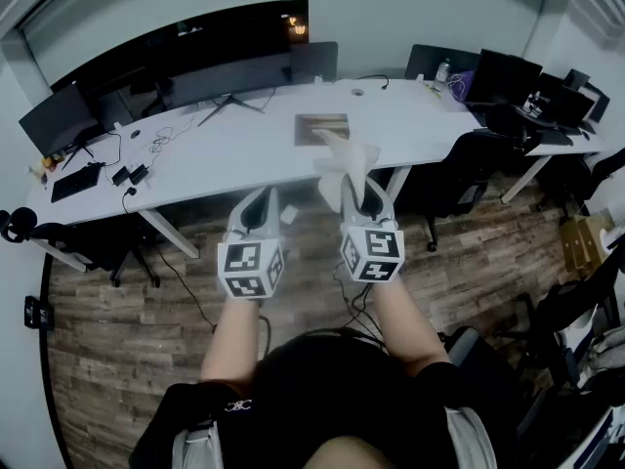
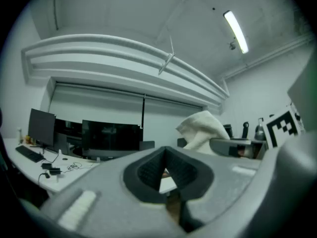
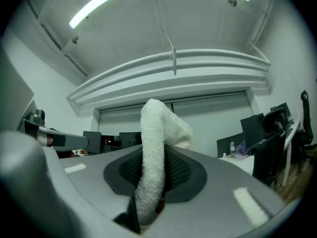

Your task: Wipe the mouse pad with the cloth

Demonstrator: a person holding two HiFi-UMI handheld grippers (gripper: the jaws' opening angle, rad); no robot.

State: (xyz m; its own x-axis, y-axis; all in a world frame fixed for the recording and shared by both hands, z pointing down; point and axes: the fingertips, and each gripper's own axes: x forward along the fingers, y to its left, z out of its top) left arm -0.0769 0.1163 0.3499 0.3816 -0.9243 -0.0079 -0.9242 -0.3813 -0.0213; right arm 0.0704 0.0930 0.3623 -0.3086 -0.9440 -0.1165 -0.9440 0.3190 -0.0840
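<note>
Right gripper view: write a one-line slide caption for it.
Right gripper shut on a white cloth that stands up between its jaws, with office ceiling lights overhead.

One left gripper (image 1: 260, 199), one right gripper (image 1: 360, 191), one cloth (image 1: 348, 162) and one mouse pad (image 1: 320, 128) show.

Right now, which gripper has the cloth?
The right gripper: the white cloth is clamped between its jaws and sticks up out of them. The left gripper has its jaws together with nothing between them.
</note>
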